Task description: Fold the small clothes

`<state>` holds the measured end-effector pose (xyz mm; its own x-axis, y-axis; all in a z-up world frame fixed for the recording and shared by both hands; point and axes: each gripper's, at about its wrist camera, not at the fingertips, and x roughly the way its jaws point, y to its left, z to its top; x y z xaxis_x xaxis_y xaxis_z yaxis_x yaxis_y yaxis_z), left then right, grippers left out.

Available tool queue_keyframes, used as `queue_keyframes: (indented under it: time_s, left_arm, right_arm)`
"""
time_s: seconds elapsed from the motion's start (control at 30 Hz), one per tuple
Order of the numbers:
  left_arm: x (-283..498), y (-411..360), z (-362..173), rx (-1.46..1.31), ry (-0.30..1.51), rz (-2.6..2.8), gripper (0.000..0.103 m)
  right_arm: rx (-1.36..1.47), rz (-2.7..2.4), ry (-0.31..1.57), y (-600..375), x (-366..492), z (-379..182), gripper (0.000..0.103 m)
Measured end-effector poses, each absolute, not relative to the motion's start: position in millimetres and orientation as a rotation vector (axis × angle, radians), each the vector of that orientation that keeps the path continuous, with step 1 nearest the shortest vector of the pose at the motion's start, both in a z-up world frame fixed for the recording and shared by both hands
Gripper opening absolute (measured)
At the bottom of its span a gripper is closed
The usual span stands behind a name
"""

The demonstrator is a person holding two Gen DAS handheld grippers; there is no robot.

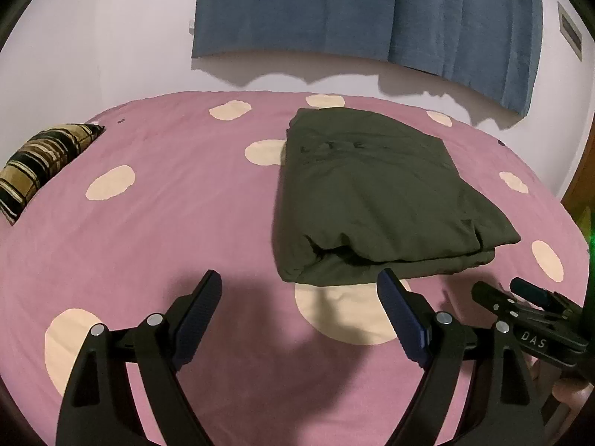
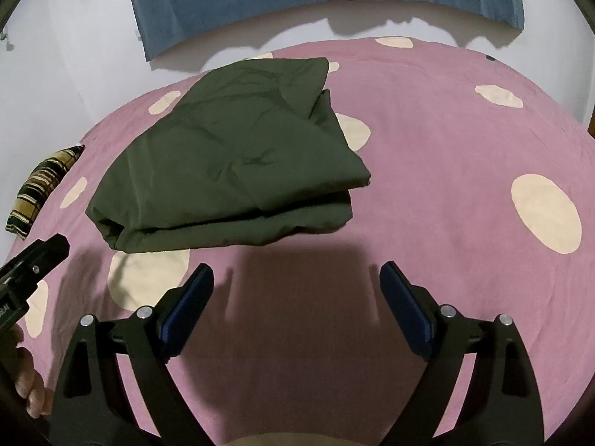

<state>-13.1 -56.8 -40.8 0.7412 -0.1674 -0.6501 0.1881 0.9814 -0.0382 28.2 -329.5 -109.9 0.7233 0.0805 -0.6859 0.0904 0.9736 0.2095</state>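
A dark olive garment (image 1: 375, 193) lies folded into a thick rectangle on the pink bed sheet with cream dots (image 1: 167, 200); it also shows in the right wrist view (image 2: 238, 163). My left gripper (image 1: 299, 282) is open and empty, just in front of the garment's near left corner. My right gripper (image 2: 295, 275) is open and empty, in front of the garment's near edge, apart from it. The right gripper's tip shows in the left wrist view (image 1: 520, 297), and the left gripper's tip shows in the right wrist view (image 2: 44, 252).
A striped brown and black pillow (image 1: 41, 163) lies at the bed's left edge. A blue curtain (image 1: 364, 11) hangs on the white wall behind the bed. A wooden door edge (image 1: 584, 178) is at the far right.
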Motion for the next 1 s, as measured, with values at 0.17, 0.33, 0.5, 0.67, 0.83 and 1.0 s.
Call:
queue_keyframes:
  time_s: [0.17,0.33,0.5,0.67,0.83,1.0]
  left_arm:
    - [-14.5,-58.5,-39.5,0.043,0.7,-0.196,0.084]
    - [-14.9,-60.4,-39.0,0.039,0.705,-0.196,0.084]
    - [-15.2,-61.4,-38.8,0.045,0.699,-0.188,0.084]
    - [-16.4,-62.1,-39.5,0.05,0.7,-0.187,0.086]
    - [-16.0,-63.2,-40.7,0.057,0.708,-0.188,0.086]
    - [-17.1,-63.1,-42.6,0.06,0.715,-0.189,0.086]
  right_arm:
    - [0.235,-0.004,0.77,-329.3,28.4,-110.7,0.091]
    - [0.245,-0.001,0.782,-332.2,30.9,-112.6,0.091]
    - [0.243,0.0,0.787,-331.6,30.9,-113.4,0.091]
    - [0.242,0.003,0.795,-332.7,32.7,-114.3,0.091]
    - [0.243,0.002,0.799,-331.7,32.6,-115.0,0.091]
    - [0.241,0.003,0.801,-330.9,32.4,-115.5,0.091]
